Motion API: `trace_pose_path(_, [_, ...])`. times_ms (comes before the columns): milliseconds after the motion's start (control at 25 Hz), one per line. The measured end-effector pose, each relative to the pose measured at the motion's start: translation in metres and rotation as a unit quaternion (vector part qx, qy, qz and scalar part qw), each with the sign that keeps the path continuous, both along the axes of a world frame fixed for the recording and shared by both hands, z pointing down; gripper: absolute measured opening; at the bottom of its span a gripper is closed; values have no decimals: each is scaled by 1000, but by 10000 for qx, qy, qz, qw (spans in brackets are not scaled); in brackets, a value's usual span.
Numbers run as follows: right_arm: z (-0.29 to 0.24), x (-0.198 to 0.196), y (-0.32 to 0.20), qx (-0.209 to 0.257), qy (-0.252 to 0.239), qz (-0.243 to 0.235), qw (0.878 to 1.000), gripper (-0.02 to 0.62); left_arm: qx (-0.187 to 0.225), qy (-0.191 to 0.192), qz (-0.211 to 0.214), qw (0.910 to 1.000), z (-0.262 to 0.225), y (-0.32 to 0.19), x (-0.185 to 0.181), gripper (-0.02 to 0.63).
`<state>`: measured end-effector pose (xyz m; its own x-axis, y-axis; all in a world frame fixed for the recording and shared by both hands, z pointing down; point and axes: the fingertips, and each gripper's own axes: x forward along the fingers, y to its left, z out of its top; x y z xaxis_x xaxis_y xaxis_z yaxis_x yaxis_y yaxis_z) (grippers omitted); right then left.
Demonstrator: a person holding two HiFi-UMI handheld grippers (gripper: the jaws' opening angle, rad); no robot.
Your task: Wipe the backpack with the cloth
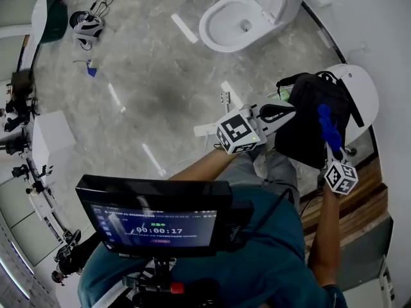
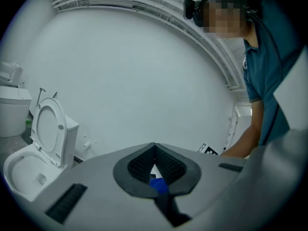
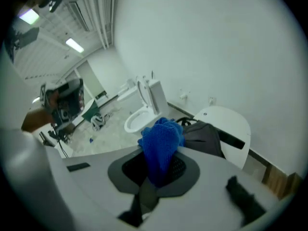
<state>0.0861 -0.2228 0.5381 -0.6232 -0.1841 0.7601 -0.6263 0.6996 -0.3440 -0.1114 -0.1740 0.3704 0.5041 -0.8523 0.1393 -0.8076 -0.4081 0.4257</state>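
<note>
The black backpack (image 1: 318, 114) lies on a white round table (image 1: 363, 85) by the wall; in the right gripper view the backpack (image 3: 204, 136) shows just beyond the jaws. My right gripper (image 1: 329, 143) is shut on a bunched blue cloth (image 1: 327, 124) and hangs over the backpack's right side. In its own view the cloth (image 3: 162, 143) sticks up out of the right gripper (image 3: 161, 153). My left gripper (image 1: 289, 112) is at the backpack's left edge, pointing at it. In the left gripper view the left gripper (image 2: 154, 148) is shut, tips touching, nothing gripped.
A white toilet (image 1: 241, 18) with its lid up stands on the marble floor beyond the table. A wooden step (image 1: 359, 204) lies below the table. A green bin (image 1: 54, 18), a headset with cables (image 1: 87, 27) and a white block (image 1: 54, 133) are at the left.
</note>
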Motion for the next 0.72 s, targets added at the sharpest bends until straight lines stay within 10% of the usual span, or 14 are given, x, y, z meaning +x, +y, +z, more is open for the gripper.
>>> trace_pose_path(280, [-143,25,3,1277,-1526,1146,9733,28,427,-6,623,9971,-36,29,27,5])
trace_pose_path(720, [-350,91,77,3626,-3015,1541,8683,28,1083,268,1198,9865,-125,86,87,5])
